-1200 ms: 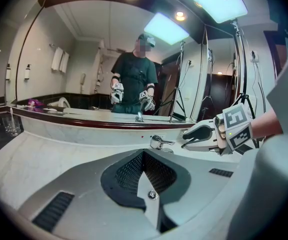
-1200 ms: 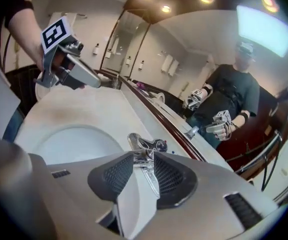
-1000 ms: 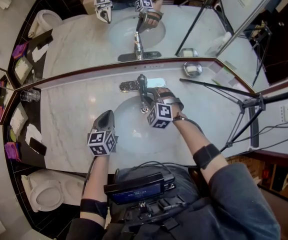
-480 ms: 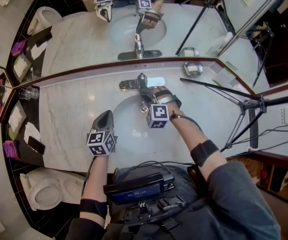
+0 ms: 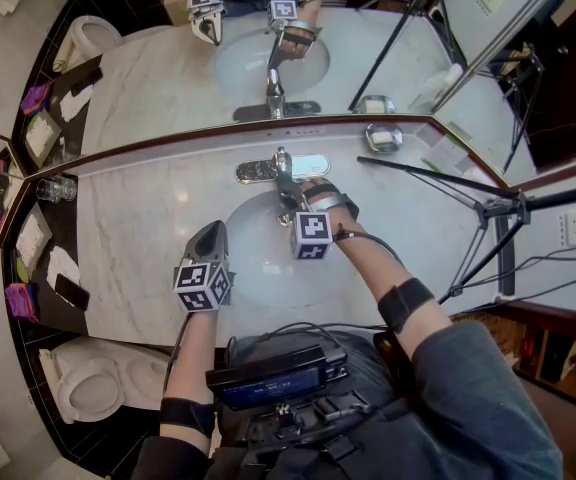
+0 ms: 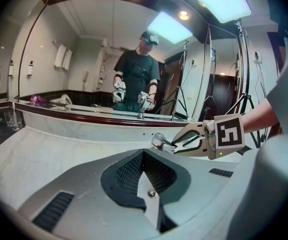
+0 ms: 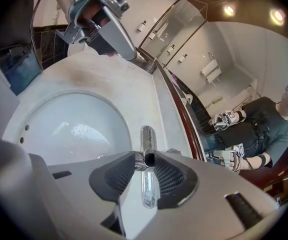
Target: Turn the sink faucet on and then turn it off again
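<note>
We log the faucet [image 5: 282,171] at upper centre, behind the basin [image 5: 258,273]. Our right claw [image 7: 147,163] grips its handle [image 7: 149,157], jaws just eased wider. Left claw [image 6: 143,159] closed, empty, at the basin's left. Marble counter [image 5: 133,228]; mirror [image 5: 158,68] above.

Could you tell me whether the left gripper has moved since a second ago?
No. The left gripper sits in the same spot beside the left rim of the sink, with its jaws shut and empty.
</note>
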Tool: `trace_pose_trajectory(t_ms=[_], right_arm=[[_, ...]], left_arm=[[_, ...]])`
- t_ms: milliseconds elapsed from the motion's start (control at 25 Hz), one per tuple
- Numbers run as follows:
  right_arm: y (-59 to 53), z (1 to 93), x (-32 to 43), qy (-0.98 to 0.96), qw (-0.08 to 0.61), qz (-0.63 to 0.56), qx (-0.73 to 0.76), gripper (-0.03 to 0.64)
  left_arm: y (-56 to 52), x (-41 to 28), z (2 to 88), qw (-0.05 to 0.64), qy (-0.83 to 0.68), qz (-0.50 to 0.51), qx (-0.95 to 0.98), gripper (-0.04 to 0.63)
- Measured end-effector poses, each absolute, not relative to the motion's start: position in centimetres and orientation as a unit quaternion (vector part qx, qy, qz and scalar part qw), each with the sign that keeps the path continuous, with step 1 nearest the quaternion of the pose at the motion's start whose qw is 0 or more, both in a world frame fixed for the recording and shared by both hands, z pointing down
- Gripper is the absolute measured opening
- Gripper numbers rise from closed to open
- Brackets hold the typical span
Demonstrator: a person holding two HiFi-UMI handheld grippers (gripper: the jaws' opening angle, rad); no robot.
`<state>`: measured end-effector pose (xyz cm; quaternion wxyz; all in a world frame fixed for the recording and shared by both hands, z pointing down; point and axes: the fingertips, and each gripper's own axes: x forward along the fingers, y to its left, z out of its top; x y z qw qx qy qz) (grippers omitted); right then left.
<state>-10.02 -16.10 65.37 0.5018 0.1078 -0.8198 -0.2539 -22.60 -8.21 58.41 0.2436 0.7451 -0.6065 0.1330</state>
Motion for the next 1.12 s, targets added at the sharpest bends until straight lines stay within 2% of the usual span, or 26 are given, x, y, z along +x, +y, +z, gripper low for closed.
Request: trace_pose_trajectory(t_ms=[560,800,1000,1120], right_arm=[[-16.4,65.0,-10.2,-0.832,0.492,-0.219,0.130,0.133],[-16.0,62.0,-8.5,-0.864,0.441,-0.136,0.200,0.121],[-15.4,59.3,-6.1,-0.884,0.389,-0.068,0.251,0.021],[-14.7,58.1,-4.3,-0.895,0.350,-0.005,0.278,0.018]], left_arm=[[-7.7,-22.7,57.8,0.238,-0.607,0.131,0.747,0.000],[-7.0,-22.5,56.8,0.228,-0.606,0.128,0.751,0.000],[-6.1,-21.6,56.1,0.221,-0.602,0.128,0.756,0.000],[-5.5,-20.8,55.7,0.217,-0.600,0.129,0.759,0.000]])
